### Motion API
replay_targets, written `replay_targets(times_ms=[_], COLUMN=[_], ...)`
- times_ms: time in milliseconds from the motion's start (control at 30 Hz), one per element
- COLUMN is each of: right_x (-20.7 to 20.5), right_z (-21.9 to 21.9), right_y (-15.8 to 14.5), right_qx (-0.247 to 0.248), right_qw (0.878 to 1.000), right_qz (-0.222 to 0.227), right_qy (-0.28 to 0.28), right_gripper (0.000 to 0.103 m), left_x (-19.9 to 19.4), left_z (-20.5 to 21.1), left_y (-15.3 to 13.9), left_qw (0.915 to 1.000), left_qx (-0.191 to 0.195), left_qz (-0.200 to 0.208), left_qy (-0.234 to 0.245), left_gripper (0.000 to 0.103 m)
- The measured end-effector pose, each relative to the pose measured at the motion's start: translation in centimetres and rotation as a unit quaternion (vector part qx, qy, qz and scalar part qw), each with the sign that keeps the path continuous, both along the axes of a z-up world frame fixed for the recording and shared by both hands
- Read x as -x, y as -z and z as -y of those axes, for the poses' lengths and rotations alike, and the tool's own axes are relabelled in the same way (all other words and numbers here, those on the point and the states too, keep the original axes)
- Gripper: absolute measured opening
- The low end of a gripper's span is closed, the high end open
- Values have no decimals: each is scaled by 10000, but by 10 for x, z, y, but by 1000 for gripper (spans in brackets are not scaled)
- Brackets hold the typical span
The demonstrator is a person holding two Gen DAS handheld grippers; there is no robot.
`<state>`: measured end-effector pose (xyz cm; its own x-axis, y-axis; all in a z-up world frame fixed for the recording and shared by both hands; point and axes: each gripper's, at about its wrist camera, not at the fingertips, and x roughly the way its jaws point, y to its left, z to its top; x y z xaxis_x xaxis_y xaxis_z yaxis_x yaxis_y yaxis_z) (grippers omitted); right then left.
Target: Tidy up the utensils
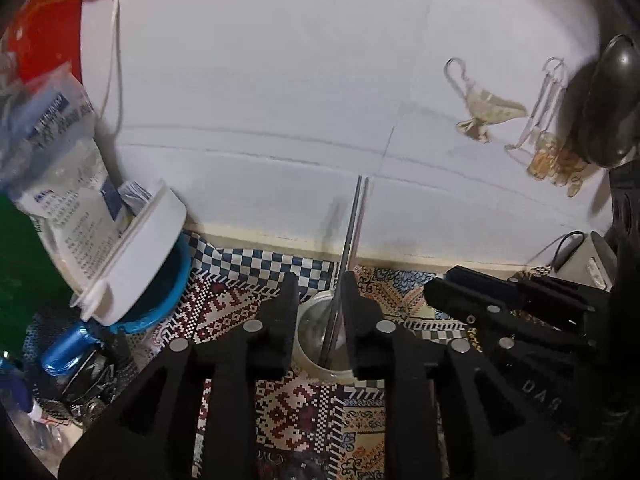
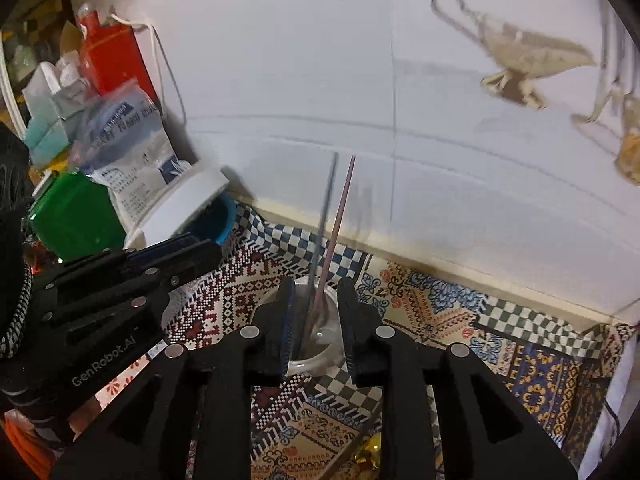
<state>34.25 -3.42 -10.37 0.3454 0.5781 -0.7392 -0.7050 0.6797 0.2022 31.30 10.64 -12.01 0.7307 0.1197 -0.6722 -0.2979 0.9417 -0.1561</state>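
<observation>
Your two chopsticks [image 1: 347,264] are thin, straight metal rods, one grey and the other faintly pinkish in the right wrist view, and they stand together in a clear jar [image 1: 320,340] on the patterned cloth [image 1: 296,412] that covers the counter. Their lower ends rest on the jar's bottom and their tops lean back toward the white wall [image 1: 280,80]; they are blurred, so you may not be able to tell whether the two touch along their length. In the left wrist view, your left hand-held gripper [image 1: 319,292] sits just above the jar with its jaws a little apart, and the sticks pass up through the gap close to the right finger without being pinched. In the right wrist view, your right hand-held gripper [image 2: 316,300] frames the same jar [image 2: 316,344], its jaws likewise slightly parted, with the chopsticks [image 2: 332,236] rising between the fingers and neither pad pressing on them. Both grippers hold nothing. Each gripper shows in the other's view, just beside it over the cloth. To the left of the jar a white tub [image 1: 136,256] tilts on a blue bowl [image 1: 176,280], with a printed bag [image 1: 68,152] and a red box [image 1: 44,24] behind it. A lamp-shaped ornament [image 1: 488,108] hangs on the wall to the right.
</observation>
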Motion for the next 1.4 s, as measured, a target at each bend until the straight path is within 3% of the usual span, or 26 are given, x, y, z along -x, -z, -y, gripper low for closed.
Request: replay_targets(times_ms=[333,500,633,867,1033,1400], right_x=[32,51,62,75,73,72], right_z=[48,75,93,135,164,199], right_y=[-39,-48,-44,-21,19,107], right_qx=[-304,-341,-301,-92,325,989], right_qw=[9982,9962,9957,9939,9891,9715], right_qz=[443,635,583,290,-142,-1194], right_qy=[264,483,651,1061,1428,1791], right_gripper=[29,37,38,38,38,39], left_x=[51,74,82,84,75,51], left_z=[34,53,64,90,107,142], left_y=[-42,-49,-44,-10,27,121], left_qw=[9983,9973,9973,9978,9960,9809], left_qx=[-284,-375,-368,-200,-44,107], left_qz=[488,592,536,116,-348,-1519], left_qy=[139,213,329,615,826,1207], left_gripper=[43,54,59,60,60,60])
